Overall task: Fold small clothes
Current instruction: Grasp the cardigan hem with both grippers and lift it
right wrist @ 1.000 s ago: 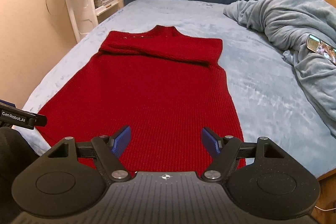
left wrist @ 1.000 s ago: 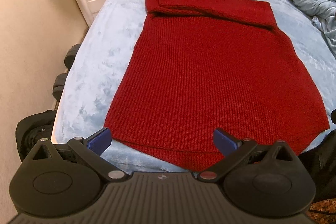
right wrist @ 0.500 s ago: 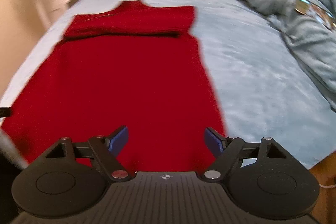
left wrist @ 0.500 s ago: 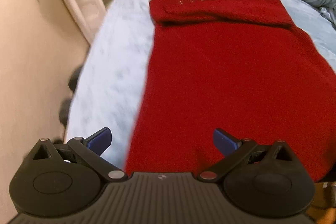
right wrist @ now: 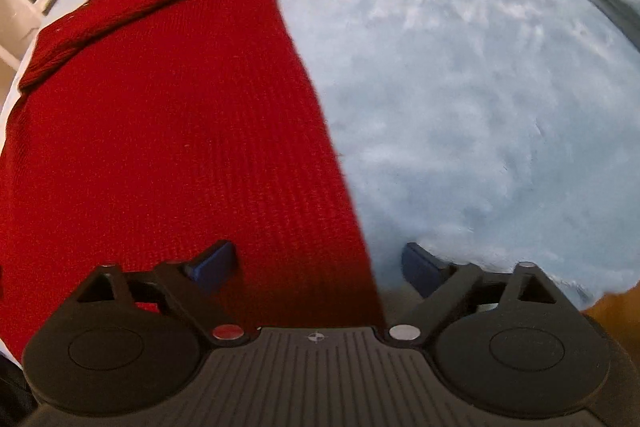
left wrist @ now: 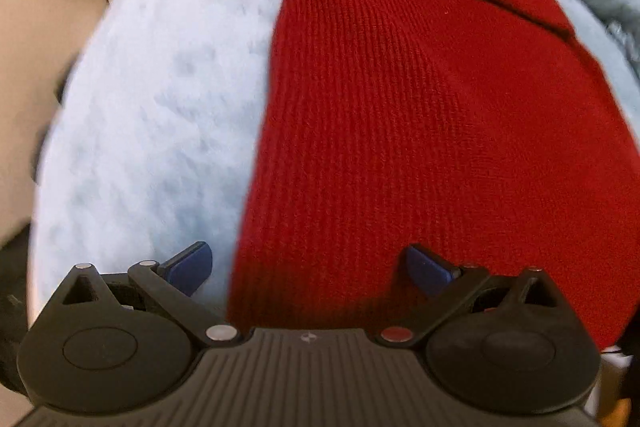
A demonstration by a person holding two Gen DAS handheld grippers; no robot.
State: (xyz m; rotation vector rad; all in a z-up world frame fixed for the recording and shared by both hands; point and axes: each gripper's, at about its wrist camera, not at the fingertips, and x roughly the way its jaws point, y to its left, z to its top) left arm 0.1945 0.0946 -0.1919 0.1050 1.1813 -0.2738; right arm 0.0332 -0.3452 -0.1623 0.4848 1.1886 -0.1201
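Red knit sweater (left wrist: 420, 115) is lying flat on the blue bedspread (right wrist: 460, 87), sleeves already folded across the far end; body fold still pending. Left gripper (left wrist: 308, 263) and right gripper (right wrist: 316, 263), both spread and empty, are now straddling its near corners, closer than a second ago.

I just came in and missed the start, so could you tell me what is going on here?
A person with a gripper in each hand is about to fold a red knit garment spread flat on a light blue bed. The left gripper and the right gripper are both open, each straddling a side edge near the hem. Neither has gripped the fabric yet.
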